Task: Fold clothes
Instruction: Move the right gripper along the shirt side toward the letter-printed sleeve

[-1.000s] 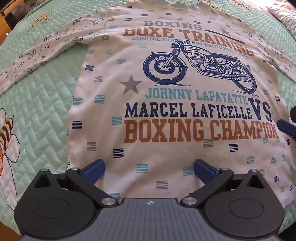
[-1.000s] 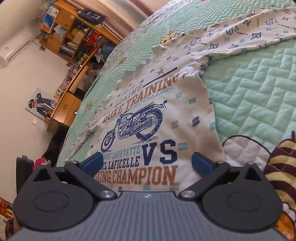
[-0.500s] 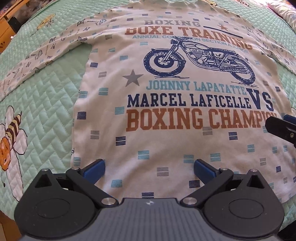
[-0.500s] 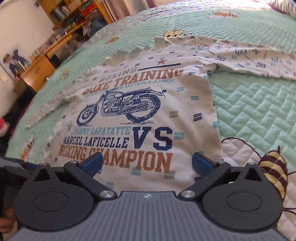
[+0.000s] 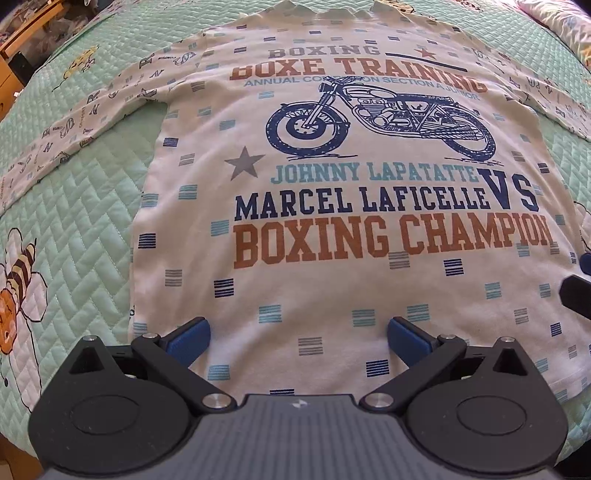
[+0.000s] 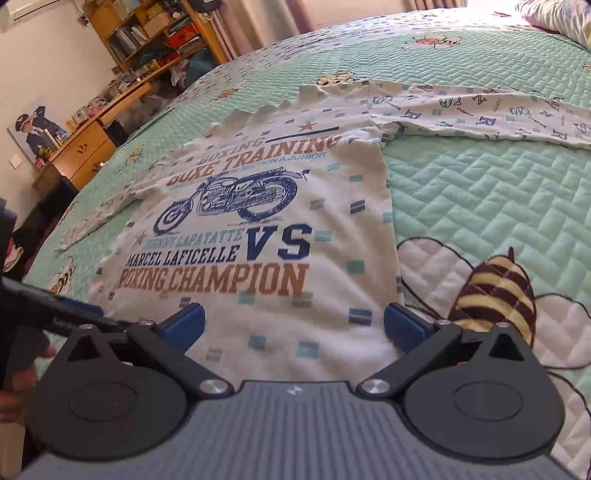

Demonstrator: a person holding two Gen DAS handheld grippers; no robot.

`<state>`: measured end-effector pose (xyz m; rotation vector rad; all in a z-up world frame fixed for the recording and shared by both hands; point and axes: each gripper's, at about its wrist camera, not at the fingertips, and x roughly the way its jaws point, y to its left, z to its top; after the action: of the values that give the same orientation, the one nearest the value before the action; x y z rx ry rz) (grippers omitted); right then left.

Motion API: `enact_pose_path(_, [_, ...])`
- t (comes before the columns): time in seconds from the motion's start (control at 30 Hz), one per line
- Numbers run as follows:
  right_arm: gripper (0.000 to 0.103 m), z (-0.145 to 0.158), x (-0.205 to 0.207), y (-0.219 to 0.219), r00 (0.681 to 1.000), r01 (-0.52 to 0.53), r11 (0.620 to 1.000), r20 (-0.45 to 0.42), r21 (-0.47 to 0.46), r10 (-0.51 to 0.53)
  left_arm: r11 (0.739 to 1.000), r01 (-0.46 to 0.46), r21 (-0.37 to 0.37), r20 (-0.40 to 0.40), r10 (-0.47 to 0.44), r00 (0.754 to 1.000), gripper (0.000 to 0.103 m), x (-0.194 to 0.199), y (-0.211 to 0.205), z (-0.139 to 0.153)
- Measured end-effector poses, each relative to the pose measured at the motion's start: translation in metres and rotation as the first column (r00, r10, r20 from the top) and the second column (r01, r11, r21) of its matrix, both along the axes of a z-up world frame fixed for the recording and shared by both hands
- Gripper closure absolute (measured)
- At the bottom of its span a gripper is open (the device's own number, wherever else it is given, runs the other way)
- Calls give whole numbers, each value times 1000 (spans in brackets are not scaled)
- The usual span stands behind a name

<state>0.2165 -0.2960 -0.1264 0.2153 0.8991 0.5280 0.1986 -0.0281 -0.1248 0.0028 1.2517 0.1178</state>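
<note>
Jaws spread wide on the left gripper [image 5: 298, 334], blue pads empty above the hem of the white long-sleeved shirt [image 5: 332, 229] with the blue motorcycle print and orange BOXING CHAMPION lettering. The right gripper [image 6: 293, 326] gapes just as wide, holding nothing, over the shirt's lower right corner. The shirt lies flat, front up, sleeves stretched out to both sides on the mint-green quilted bedspread [image 6: 480, 192], an embroidered striped bee [image 6: 495, 291] just beside its right edge, wooden shelves [image 6: 147, 33] far behind.
</note>
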Motion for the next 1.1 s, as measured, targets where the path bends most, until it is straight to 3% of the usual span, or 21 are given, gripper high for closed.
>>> enact_pose_path(0.2, [0,23,-22,0,999,-29,997,48,73,25,1000,11,-1,8,-11,1000,0,-1,0,-1])
enact_pose_path(0.3, [0,14,-27,5,998,-66,995,11,72,66,1000,16,1,11,-16,1000,0,-1,0,-1])
enact_pose_path(0.4, [0,-5,-29,1,999,-32,999,-28,38,33,1000,19,3,13,-19,1000,0,-1,0,-1])
enact_pose_path(0.7, [0,15,-32,-6,999,-50,991,-10,122,52,1000,19,8,15,-19,1000,0,-2,-1,-2])
enact_pose_path(0.83, [0,0,-29,-3,996,-67,994,-56,86,72,1000,17,11,13,-17,1000,0,-2,-3,-3])
enact_pose_path(0.93, [0,-8,-31,-9,997,-62,993,-46,103,67,1000,18,12,13,-18,1000,0,-2,-3,-3])
enact_pose_path(1.1, [0,-7,-33,-4,993,-110,992,-26,55,112,1000,14,8,10,-14,1000,0,-2,-1,-3])
